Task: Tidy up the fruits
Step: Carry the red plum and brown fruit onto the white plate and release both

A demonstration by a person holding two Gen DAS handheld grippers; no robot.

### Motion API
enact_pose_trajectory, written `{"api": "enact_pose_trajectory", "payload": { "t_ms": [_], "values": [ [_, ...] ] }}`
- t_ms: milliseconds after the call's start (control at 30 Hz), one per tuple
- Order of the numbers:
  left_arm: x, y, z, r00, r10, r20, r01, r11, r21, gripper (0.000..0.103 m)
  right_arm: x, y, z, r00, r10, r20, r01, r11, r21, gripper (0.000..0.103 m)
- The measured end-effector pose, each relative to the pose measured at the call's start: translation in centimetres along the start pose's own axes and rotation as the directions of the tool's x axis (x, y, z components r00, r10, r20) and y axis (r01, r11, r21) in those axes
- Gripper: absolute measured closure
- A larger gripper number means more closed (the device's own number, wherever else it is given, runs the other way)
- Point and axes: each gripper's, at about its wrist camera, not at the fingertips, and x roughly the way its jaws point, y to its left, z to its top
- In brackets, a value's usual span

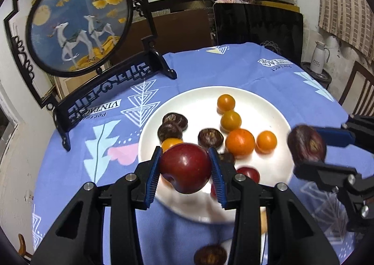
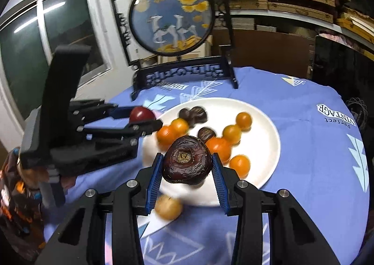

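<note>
A blue printed cloth [image 1: 210, 70] covers the round worktop, with a white plate [image 1: 268, 106] of small oranges and dark fruits near its middle. The left claw [image 1: 187, 166] is clamped on a red plum [image 1: 185, 166] over the plate's near rim. The right claw [image 2: 187, 166] grips a dark brown fruit [image 2: 187, 162] above the same rim.

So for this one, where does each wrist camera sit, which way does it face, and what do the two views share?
Left wrist: on the left gripper, angled down at the white plate; its jaws clamp a red plum; the right gripper enters from the right.
Right wrist: on the right gripper, angled down at the same plate; its jaws clamp a dark brown fruit; the left gripper shows at left.
Shared: plate, orange fruits, blue tablecloth, round screen.
</note>
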Motion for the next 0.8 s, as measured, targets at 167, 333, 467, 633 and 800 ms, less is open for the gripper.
{"api": "enact_pose_trajectory", "payload": {
  "t_ms": [167, 333, 467, 633, 800],
  "values": [
    [2.8, -0.4, 1.9, 0.997, 0.077, -0.008, -0.077, 0.997, 0.004, 0.064, 3.2, -2.8, 1.9, 0.999, -0.031, -0.010, 0.032, 0.995, 0.092, 0.061],
    [5.1, -0.7, 2.7, 0.994, 0.111, -0.016, -0.111, 0.994, 0.021, 0.063, 5.7, -4.3, 3.0, 0.998, -0.054, -0.021, 0.056, 0.991, 0.123, 0.061],
    [6.6, -0.5, 3.0, 0.991, 0.132, -0.024, -0.132, 0.991, 0.008, 0.051, 7.5, -4.7, 3.8, 0.995, -0.093, -0.047, 0.097, 0.989, 0.111, 0.051],
    [5.9, 1.2, 2.6, 0.989, 0.145, -0.004, -0.145, 0.989, -0.035, 0.038, 6.2, -4.7, 3.4, 0.996, -0.093, -0.016, 0.094, 0.990, 0.104, 0.041],
    [3.5, 2.6, 0.9, 0.993, 0.119, 0.012, -0.118, 0.991, -0.061, 0.030, 3.3, -3.8, 1.2, 0.998, -0.056, -0.021, 0.057, 0.995, 0.082, 0.036]
  ]
}}
